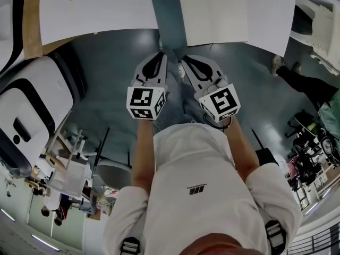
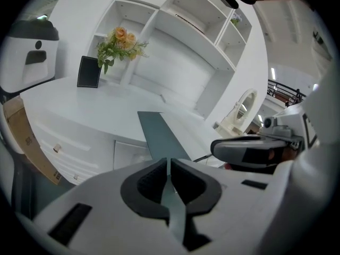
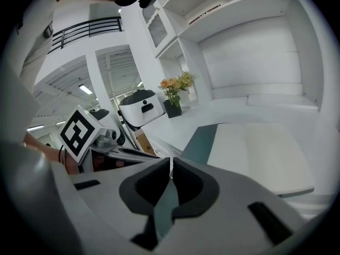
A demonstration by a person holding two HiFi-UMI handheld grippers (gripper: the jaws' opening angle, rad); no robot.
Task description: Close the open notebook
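The open notebook point(image 1: 212, 12) lies flat on the white table point(image 1: 95, 9), its blank white page on the right and its grey-teal cover point(image 1: 166, 15) spread to the left. Both grippers hang side by side just in front of the table's edge, below the notebook. My left gripper point(image 1: 161, 52) is shut with nothing in it, and so is my right gripper point(image 1: 184, 58). In the left gripper view the shut jaws point(image 2: 169, 166) point at the cover point(image 2: 159, 134). The right gripper point(image 3: 171, 169) faces the notebook's white page point(image 3: 255, 147).
A vase of flowers point(image 2: 121, 44) and a dark frame point(image 2: 88, 71) stand at the table's back. A white appliance point(image 2: 29, 52) sits at the left, with a cardboard piece point(image 2: 26, 137) beside the table. White shelves point(image 2: 191, 15) rise behind. A white chair point(image 1: 319, 20) stands at the right.
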